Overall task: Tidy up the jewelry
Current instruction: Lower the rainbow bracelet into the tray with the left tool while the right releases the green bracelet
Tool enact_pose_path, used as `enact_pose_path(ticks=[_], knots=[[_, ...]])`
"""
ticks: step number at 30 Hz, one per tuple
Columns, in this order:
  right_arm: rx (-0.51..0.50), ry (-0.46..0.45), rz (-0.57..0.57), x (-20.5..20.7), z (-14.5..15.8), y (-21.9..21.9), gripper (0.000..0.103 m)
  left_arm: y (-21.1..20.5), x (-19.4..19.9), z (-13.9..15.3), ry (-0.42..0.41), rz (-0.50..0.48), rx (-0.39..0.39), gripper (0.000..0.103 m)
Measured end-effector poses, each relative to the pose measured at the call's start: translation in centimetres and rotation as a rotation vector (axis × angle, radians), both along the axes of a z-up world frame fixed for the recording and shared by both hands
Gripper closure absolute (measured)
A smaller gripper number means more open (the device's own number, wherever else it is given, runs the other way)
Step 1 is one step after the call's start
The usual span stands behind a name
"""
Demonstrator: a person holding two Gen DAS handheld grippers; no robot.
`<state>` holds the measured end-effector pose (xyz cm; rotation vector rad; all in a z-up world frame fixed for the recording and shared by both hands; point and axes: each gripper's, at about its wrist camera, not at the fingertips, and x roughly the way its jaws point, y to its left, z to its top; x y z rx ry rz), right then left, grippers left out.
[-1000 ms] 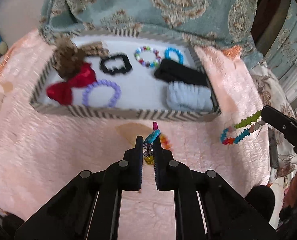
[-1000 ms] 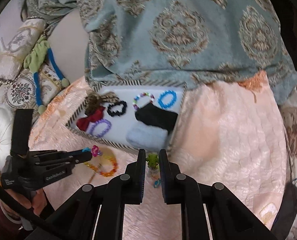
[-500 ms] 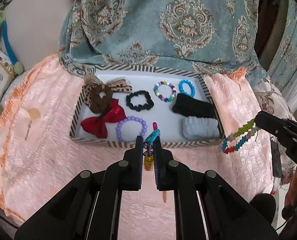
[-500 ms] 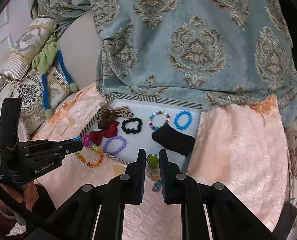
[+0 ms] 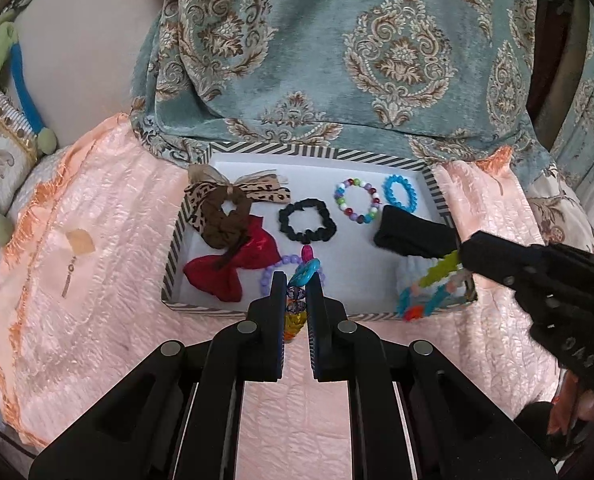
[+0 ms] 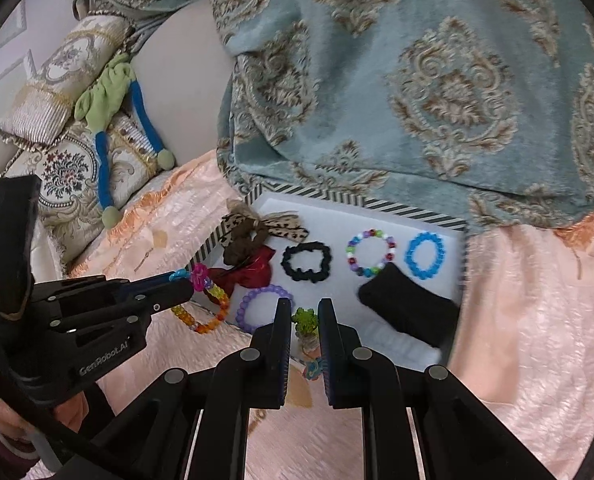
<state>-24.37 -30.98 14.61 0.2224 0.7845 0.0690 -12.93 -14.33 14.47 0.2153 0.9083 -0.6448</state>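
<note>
— Two bracelets are up in the air, one per gripper, and neither shows whole. The left gripper point(image 5: 296, 280) has its jaws pressed on a multicolored bead bracelet point(image 6: 205, 312); from its own camera only a few beads show between the fingers.

— And the right gripper point(image 6: 304, 320)?

— Jaws pinched on a green-and-blue bracelet point(image 5: 431, 288). In the right wrist view only a green piece shows in the gap; the left wrist view shows its loop hanging over the front right corner of the striped tray point(image 5: 317, 150).

— What's hidden in the tray?

— A pale blue cloth point(image 5: 413, 270) sits largely behind that hanging bracelet, and the purple bead bracelet point(image 6: 263, 308) is partly cut off by the fingers.

— Count it for me.

— Three bead bracelets lying in the tray: purple, a mixed-color one point(image 5: 358, 206) and a blue one point(image 5: 400, 198). One black scrunchie point(image 5: 307, 226), one brown scrunchie with a leopard bow point(image 5: 227, 216), one red bow point(image 5: 233, 266), one black folded cloth point(image 5: 413, 236). All on a pink bedspread point(image 5: 97, 240).
</note>
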Motion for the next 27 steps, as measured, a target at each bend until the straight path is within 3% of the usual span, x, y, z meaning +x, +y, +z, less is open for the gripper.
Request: enact_pose_path(ticks=[9, 19, 23, 26, 27], knots=[[0.008, 0.056, 0.078, 4.2, -2.4, 1.4, 0.091, 0.9, 1.8, -1.0, 0.019, 0.031, 0.007, 0.095], [-0.016, 0.164, 0.026, 8.4, -7.4, -1.7, 0.091, 0.2, 3.7, -1.5, 0.033, 0.041, 0.012, 0.095], [-0.066, 0.189, -0.01, 8.3, -8.6, -2.5, 0.091, -0.6, 4.1, -1.4, 0.033, 0.033, 0.012, 0.095], [-0.024, 0.196, -0.02, 7.8, -8.7, -3.3, 0.09, -1.6, 4.6, -1.2, 0.032, 0.027, 0.013, 0.095], [-0.001, 0.186, -0.025, 7.4, -8.6, -3.6, 0.084, -2.0, 4.8, -1.2, 0.032, 0.026, 0.011, 0.095]])
